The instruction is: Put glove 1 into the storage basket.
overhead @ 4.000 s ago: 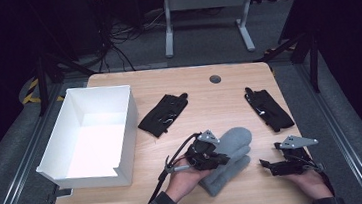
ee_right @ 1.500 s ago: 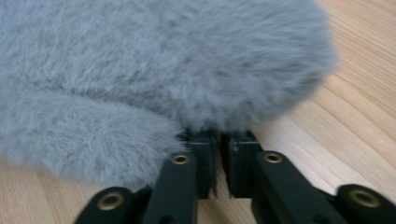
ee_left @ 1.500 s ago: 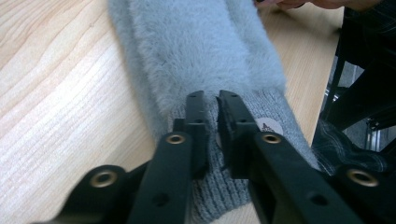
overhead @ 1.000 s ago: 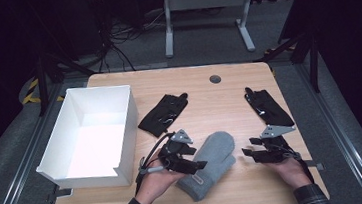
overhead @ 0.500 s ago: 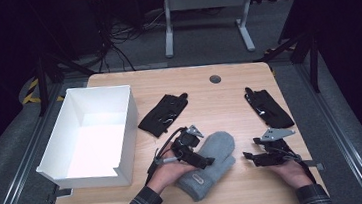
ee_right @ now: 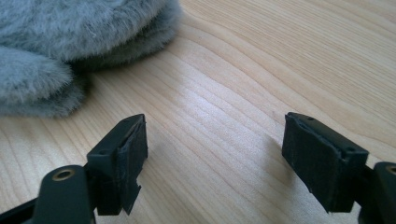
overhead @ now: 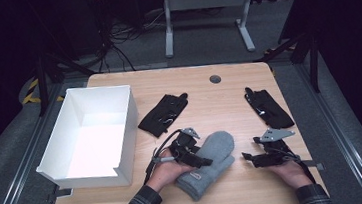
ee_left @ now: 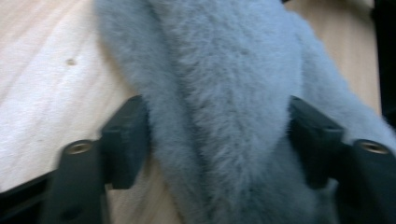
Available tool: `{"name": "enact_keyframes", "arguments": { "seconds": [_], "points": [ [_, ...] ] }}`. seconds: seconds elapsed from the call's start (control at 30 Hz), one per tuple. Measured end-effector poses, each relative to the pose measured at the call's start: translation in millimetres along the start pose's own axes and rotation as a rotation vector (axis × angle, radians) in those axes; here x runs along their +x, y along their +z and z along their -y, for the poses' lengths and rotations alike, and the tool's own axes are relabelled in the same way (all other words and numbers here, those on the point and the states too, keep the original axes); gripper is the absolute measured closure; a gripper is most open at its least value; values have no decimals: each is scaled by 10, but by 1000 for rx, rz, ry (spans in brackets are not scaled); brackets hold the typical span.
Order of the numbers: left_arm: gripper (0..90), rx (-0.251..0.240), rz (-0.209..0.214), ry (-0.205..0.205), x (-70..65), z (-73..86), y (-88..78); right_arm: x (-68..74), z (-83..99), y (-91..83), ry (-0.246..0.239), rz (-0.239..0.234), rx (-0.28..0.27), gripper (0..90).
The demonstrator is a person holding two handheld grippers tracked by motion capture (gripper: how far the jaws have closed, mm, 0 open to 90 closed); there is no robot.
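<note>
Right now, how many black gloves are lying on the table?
2. One black glove lies near the table's middle, just right of the white box; the other black glove lies toward the right edge. None looks hidden.

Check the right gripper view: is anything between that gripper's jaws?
No: the right gripper stands open over bare table, with the grey mitten lying apart, beyond its jaws.

My left gripper (overhead: 194,153) low, jaws have just been closing, pads pressed against both sides of fuzzy grey mitten (ee_left: 224,93). My right gripper (overhead: 254,158) level near table, jaws have just been opening, nothing between pads. Forearms enter from bottom edge.
</note>
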State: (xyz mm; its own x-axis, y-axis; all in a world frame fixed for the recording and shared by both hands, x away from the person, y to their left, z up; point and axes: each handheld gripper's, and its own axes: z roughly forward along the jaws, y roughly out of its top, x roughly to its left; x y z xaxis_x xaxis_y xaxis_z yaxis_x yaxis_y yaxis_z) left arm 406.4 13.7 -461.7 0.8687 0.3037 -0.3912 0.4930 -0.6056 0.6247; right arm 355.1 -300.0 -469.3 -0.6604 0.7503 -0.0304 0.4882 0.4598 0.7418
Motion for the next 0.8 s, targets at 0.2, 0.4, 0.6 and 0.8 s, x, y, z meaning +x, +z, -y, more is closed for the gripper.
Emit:
{"name": "enact_keyframes", "arguments": {
  "seconds": [0.2,0.4,0.6,0.8],
  "points": [
    [554,45,38,5,-8,-39,2,-1,-1,3,-3,-1,2,210],
    [710,72,0,30,-102,-82,-24,0,-2,7,-1,-2,1,205],
    [739,70,-30,42,-173,-115,-86,-1,-2,7,-1,-2,1,205],
    [741,69,-62,53,-249,-163,-183,2,-3,9,0,3,3,189]
  ]
}}
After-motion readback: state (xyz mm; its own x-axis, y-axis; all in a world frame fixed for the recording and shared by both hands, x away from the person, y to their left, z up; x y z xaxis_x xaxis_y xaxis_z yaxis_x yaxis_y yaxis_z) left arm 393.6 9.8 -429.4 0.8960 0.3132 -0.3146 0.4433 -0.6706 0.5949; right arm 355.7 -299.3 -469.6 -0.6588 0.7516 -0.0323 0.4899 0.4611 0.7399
